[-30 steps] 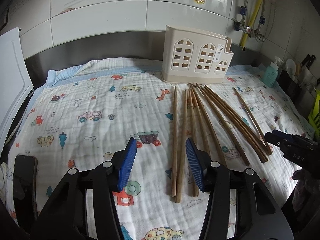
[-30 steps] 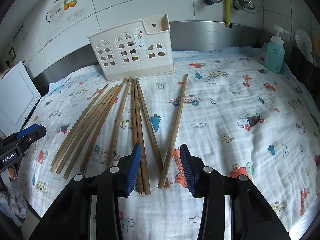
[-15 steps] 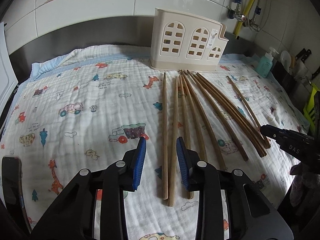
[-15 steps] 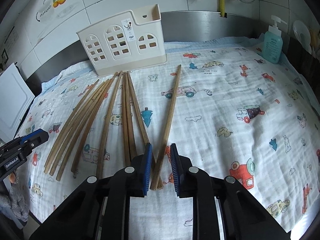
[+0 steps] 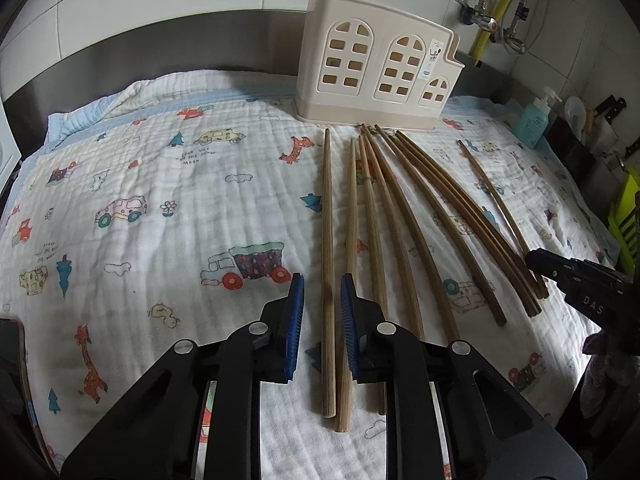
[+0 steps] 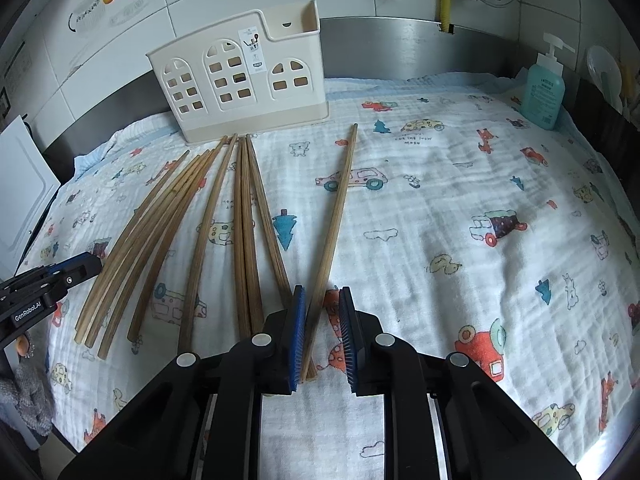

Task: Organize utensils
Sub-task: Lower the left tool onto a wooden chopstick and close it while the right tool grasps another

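Jaws on the L gripper have just been closing. They now sit one on each side of a long brown wooden chopstick, w/ a small gap on both sides, so no pinch yet. Jaws on the R gripper have just been closing too. Its own brown wooden chopstick seems to touch one blue pad, but there's a gap at the other, so no real hold.

Step in hand, I think: grab one stick w/ each gripper. Next move needs both jaws to squeeze till the pads press, then lift & stand each stick up in the cream plastic holder with little window holes. It sits at the back edge of the counter. Watch out on the L: a 2nd stick lies just beside & could get caught too.

Both sticks lie flat on the white cloth with cartoon cars over the counter. Their long way runs front edge to back edge, far tips toward the holder. The R one leans a bit sideways. Other sticks lie the same way.
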Motion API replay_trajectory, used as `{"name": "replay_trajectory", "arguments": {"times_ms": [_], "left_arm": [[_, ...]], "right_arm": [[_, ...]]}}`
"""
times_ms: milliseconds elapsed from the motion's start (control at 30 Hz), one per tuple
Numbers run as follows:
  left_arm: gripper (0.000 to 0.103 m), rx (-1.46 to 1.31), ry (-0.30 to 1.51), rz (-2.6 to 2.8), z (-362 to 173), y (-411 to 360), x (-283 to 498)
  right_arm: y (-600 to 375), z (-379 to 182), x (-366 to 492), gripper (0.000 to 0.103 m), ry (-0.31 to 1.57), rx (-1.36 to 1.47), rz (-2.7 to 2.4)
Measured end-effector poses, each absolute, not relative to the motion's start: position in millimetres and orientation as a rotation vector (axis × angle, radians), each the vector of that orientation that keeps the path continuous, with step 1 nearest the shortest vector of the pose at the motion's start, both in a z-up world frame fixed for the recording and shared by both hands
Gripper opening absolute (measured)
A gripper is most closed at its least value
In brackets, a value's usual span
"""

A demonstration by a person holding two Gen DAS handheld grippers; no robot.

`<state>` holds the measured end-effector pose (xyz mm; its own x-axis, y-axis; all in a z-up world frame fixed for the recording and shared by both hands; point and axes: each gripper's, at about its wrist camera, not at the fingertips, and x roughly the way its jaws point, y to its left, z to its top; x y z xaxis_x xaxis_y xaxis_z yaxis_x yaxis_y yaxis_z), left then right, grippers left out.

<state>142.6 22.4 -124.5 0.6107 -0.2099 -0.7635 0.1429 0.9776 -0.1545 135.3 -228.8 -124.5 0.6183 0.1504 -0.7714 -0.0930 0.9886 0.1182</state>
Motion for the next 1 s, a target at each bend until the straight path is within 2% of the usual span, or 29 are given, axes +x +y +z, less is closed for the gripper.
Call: {"name": "replay_trajectory", "arguments": {"times_ms": [167, 600, 833, 1000], "left_arm": [[0.018, -0.075, 0.91, -0.188, -130.3, 24.8, 147.5], [0.018, -0.045, 0.916, -0.193, -132.2, 18.4, 144.2], [0.008, -0.043, 0.915, -0.159, -134.2, 21.7, 145.1], [0.008, -0.015, 0.91, -0.141, -135.1, 16.3, 143.9]], "right_arm": [[-228.8, -126.1, 135.2, 0.013, 0.896, 0.054, 0.133], [-230.3, -128.4, 134.3, 0.013, 0.891, 0.026, 0.113], [-229.6, -128.5, 133.3, 0.013, 0.889, 0.015, 0.11], [-228.7, -129.1, 133.1, 0.013, 0.885, 0.006, 0.105]]}}
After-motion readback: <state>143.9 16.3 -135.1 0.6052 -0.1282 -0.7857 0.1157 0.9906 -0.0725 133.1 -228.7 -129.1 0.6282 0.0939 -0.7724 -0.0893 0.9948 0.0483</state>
